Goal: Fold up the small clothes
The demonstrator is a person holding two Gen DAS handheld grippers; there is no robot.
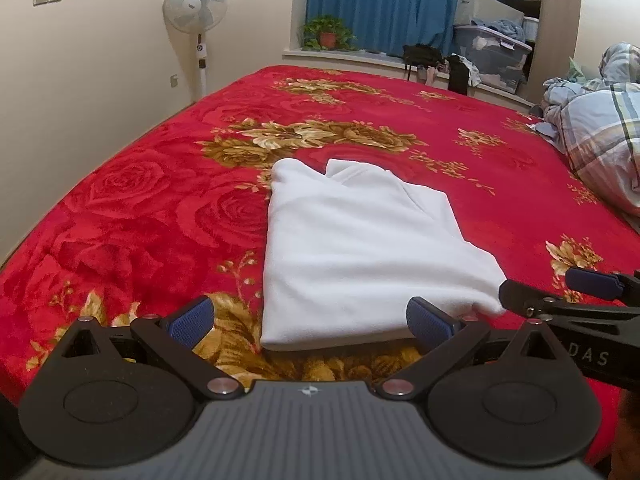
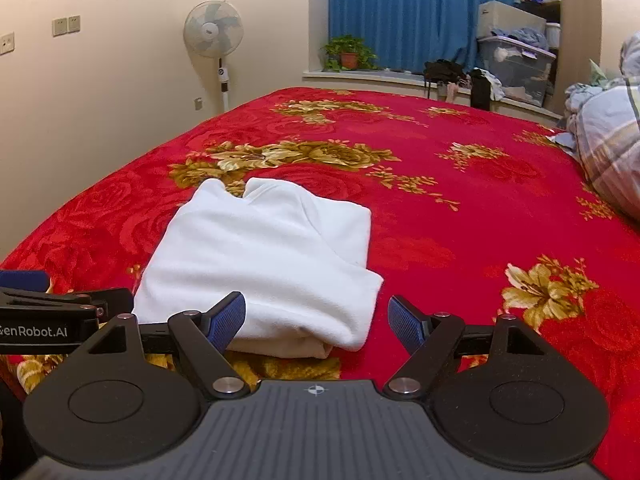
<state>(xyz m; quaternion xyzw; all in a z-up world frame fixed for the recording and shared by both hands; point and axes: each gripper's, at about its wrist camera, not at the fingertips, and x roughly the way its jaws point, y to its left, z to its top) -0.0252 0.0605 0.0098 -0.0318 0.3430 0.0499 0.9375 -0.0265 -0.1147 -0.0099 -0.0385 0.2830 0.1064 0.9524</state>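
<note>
Garment (image 1: 360, 248): white, folded into a flat stack, lying on the bed (image 1: 120, 200) near its near edge, on a red floral blanket. Left gripper (image 1: 310, 322): fingers wide, empty, at the garment's near edge. Right gripper (image 2: 316, 322): fingers wide, empty, at the garment's near right corner. Quilt (image 1: 600, 140): plaid, bunched at the bed's right edge.

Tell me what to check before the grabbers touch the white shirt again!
1. Left gripper open: ok.
2. Right gripper open: ok.
3. Neither one pinching the white garment: ok.
4. Garment lies folded on the red blanket: ok, though its far edge looks uneven.
5. Nothing lying on top of the garment: ok.
6. Layers underneath lined up: cannot tell.
</note>
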